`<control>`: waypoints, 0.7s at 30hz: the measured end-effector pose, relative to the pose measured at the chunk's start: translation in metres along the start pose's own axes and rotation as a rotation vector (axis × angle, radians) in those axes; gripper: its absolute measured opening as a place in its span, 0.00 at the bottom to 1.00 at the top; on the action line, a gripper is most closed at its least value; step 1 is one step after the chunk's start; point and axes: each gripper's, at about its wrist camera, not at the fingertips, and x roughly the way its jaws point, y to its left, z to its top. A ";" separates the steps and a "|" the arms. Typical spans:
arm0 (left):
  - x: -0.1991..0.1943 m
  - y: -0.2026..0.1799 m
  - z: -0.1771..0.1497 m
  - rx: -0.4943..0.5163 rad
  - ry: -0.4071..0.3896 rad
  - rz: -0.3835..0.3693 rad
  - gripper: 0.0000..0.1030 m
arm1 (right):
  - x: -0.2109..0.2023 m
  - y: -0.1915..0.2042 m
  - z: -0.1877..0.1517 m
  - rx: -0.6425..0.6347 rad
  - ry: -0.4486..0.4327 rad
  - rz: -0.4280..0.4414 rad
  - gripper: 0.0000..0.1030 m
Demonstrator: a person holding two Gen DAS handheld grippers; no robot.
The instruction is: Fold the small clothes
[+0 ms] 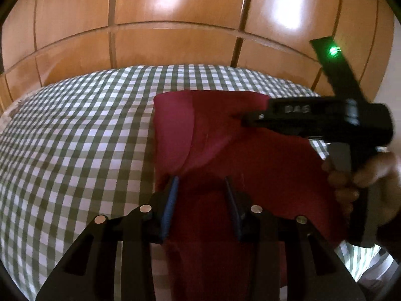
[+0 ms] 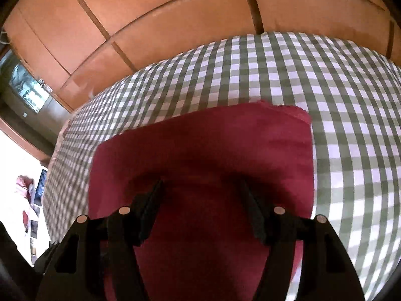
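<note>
Left wrist view: a bed with a green-and-white checked sheet (image 1: 75, 130) fills the area from 9 to 12 o'clock. Wooden wardrobe doors (image 1: 175, 7) stand behind it at 12 o'clock. A dark red garment (image 1: 215, 138) lies on the sheet at centre and runs down to 6 o'clock. The left gripper (image 1: 201, 183) hangs over the garment's near part. Its jaws stand apart, red cloth showing between them; whether the pads press on the cloth cannot be told. At 3 o'clock a hand (image 1: 363, 178) holds the right gripper (image 1: 248, 120), which is blurred and points toward 9 o'clock over the garment.

Right wrist view: a dark unit with a glass panel (image 2: 25, 90) sits at 9 o'clock. The garment (image 2: 205, 145) lies flat at centre with the sheet (image 2: 351, 100) around it. The right gripper (image 2: 201, 185) hangs above the garment, jaws open and holding nothing.
</note>
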 end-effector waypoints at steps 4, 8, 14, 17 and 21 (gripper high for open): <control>-0.003 0.009 -0.005 -0.060 -0.027 -0.051 0.36 | -0.003 -0.003 -0.002 -0.008 -0.027 0.031 0.62; -0.007 0.002 0.003 -0.069 -0.022 -0.023 0.36 | -0.007 -0.004 -0.002 -0.007 -0.036 0.040 0.64; -0.011 -0.008 0.010 -0.055 -0.015 0.031 0.40 | -0.045 0.007 -0.012 -0.036 -0.106 -0.001 0.86; -0.013 -0.008 0.007 -0.051 -0.023 0.050 0.40 | -0.070 0.008 -0.027 -0.055 -0.134 -0.013 0.87; -0.021 -0.006 0.003 -0.073 -0.042 0.069 0.40 | -0.099 0.005 -0.063 -0.087 -0.139 -0.035 0.87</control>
